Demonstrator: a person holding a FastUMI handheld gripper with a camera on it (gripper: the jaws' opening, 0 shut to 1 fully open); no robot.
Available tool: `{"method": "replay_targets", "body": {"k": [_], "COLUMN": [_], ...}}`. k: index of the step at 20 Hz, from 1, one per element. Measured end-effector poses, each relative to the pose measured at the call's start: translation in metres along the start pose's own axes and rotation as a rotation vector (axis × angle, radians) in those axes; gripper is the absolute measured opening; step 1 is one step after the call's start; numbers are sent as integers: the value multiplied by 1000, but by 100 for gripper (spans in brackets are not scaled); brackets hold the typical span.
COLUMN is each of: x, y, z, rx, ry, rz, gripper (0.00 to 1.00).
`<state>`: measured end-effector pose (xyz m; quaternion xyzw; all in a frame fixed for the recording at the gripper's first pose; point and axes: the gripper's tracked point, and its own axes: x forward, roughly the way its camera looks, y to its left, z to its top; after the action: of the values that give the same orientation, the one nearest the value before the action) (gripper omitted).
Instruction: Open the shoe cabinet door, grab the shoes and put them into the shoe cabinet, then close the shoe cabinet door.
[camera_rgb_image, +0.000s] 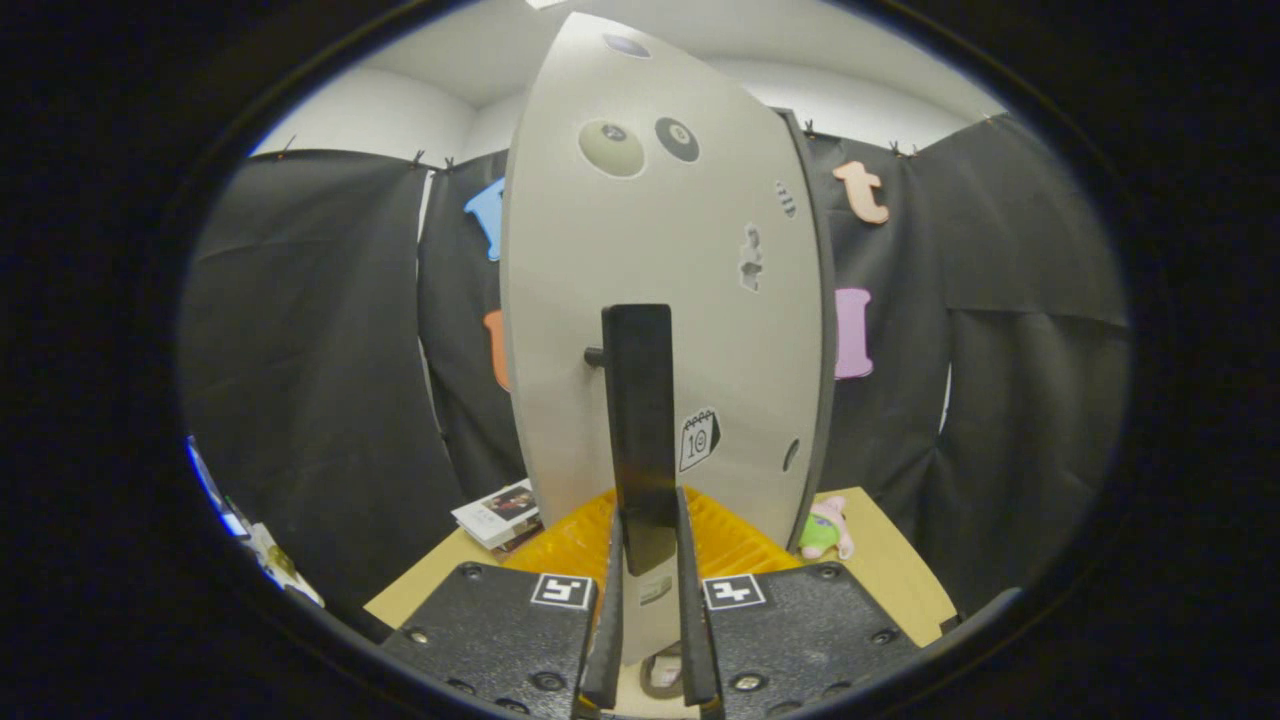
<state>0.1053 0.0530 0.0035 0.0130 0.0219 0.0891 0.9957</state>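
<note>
Around door handle (640, 430), gripper (648, 600) level.

Probably recording booth: black cloth walls (300, 350).

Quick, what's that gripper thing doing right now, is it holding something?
Gripper: closed on the dark upright handle of the shoe cabinet door, one finger on each side of it.

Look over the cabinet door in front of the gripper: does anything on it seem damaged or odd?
Yes. The cabinet door has a ragged patch above and beside the black handle, like a torn-off sticker; whether the surface is damaged, I cannot tell. The gripper is shut on the handle, which looks normal.
</note>
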Motion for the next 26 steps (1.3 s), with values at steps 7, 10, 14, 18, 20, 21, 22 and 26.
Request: {"method": "replay_targets", "body": {"k": [7,10,14,18,20,21,22,26], "x": [-36,-45,-64,-67,-68,-68,-68,-66], "y": [-59,-80,-116,-161,-172,-178,-185,-193], "z": [2,1,0,1,3,5,4,1], "rx": [42,8,31,-42,-24,5,31,57], "ry": [4,2,2,7,-1,-3,0,21], "rz": [-55,-90,-154,-247,-250,-241,-237,-213], "gripper": [17,14,11,6,6,5,5,5]}}
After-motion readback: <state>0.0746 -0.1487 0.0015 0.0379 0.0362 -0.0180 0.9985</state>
